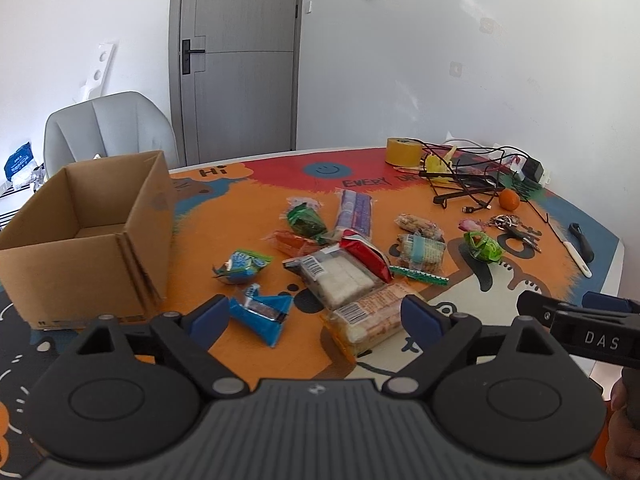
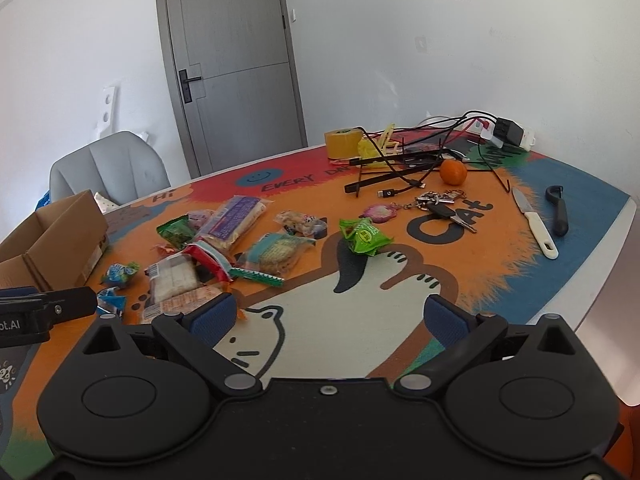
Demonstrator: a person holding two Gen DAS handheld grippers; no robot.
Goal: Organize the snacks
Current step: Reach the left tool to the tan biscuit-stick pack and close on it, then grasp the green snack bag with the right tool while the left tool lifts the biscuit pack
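Jaws on your left gripper [image 1: 316, 316] stand wide apart with nothing pinched, above the blue wrapped snack [image 1: 262, 314] and the long clear biscuit pack [image 1: 368, 316]. Your right gripper [image 2: 332, 316] gapes just as wide, empty, over bare tablecloth [image 2: 320, 300]. Taking the cardboard box [image 1: 86, 236] as your landmark: it sits open-topped, the snack pile [image 1: 340, 248] lies scattered just right of it, and the green packet [image 1: 482, 246], keys [image 1: 514, 226] and orange [image 1: 509, 199] lie farther right.
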